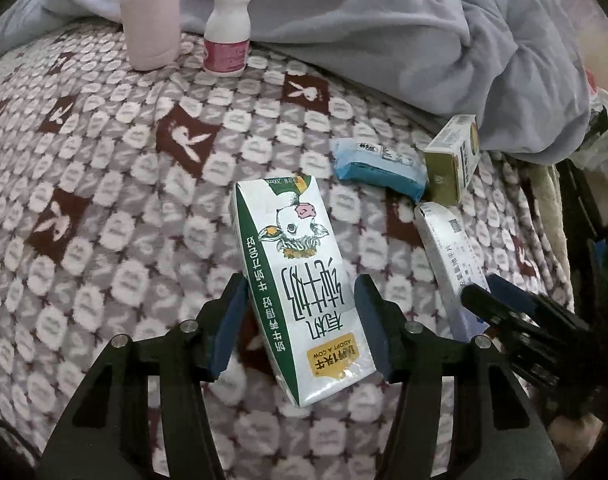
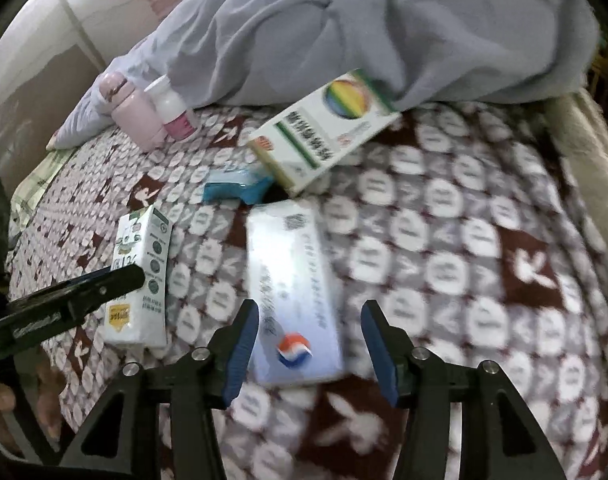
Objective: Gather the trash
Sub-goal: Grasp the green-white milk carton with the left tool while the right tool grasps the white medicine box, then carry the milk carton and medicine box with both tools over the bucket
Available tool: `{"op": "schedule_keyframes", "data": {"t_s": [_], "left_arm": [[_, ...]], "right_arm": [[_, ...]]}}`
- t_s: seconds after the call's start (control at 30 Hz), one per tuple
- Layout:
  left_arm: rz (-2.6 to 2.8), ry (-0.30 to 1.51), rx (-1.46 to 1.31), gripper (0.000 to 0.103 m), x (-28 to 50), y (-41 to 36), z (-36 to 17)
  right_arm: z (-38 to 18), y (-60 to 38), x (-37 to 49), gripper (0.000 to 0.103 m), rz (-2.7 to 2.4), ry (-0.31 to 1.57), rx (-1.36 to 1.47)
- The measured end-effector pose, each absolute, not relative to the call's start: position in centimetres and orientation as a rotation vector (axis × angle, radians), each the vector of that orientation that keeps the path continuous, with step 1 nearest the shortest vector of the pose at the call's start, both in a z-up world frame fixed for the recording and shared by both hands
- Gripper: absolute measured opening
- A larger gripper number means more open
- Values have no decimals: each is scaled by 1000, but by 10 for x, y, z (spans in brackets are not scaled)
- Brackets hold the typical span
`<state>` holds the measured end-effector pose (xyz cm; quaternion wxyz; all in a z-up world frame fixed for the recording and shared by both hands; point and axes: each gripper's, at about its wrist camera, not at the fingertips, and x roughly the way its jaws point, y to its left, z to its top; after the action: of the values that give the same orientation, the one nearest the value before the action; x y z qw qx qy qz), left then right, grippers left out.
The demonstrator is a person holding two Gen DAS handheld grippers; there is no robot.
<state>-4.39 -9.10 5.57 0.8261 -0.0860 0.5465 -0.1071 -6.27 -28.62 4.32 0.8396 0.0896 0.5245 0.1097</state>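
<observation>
Left gripper (image 1: 301, 328) straddles the milk carton (image 1: 299, 280) lying on the blanket (image 1: 103, 200), jaws open, aligned for closing. Right gripper (image 2: 310, 344), jaws open, brackets the white box (image 2: 293, 296) (neither item lifted).

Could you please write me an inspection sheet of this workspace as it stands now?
Surface: patterned blanket on a bed.
Job's things: milk carton lying flat; long white box lying flat; blue packet; green-and-white box, one end propped on the packet.
Clutter: pink bottle and white bottle, both upright; grey quilt bunched behind.
Grippers: left claw open, straddling the carton; right claw open over the long white box.
Cables: nothing seen.
Surroundings: pale wall beside the bed.
</observation>
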Motion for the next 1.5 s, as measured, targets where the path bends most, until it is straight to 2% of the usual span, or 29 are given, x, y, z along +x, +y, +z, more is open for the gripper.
{"op": "schedule_keyframes", "data": {"t_s": [0.13, 0.27, 0.33, 0.37, 0.6, 0.87, 1.5], "left_arm": [[-211, 1173, -213, 61, -42, -96, 49], [-200, 1193, -246, 61, -41, -103, 38], [-191, 1186, -232, 57, -44, -107, 37], [-200, 1181, -231, 43, -47, -109, 39], [-258, 1119, -206, 43, -69, -120, 64], [-333, 1028, -99, 43, -97, -172, 100], [-463, 954, 57, 43, -137, -274, 127]], "right_arm": [[30, -273, -47, 51, 239, 1141, 167], [31, -270, -49, 50, 237, 1128, 151], [33, -270, -54, 49, 239, 1115, 126], [36, -271, -58, 49, 231, 1101, 109], [70, -302, -101, 49, 225, 1007, 140], [97, -342, -142, 48, 149, 940, 180], [114, -422, -197, 49, 19, 898, 237]]}}
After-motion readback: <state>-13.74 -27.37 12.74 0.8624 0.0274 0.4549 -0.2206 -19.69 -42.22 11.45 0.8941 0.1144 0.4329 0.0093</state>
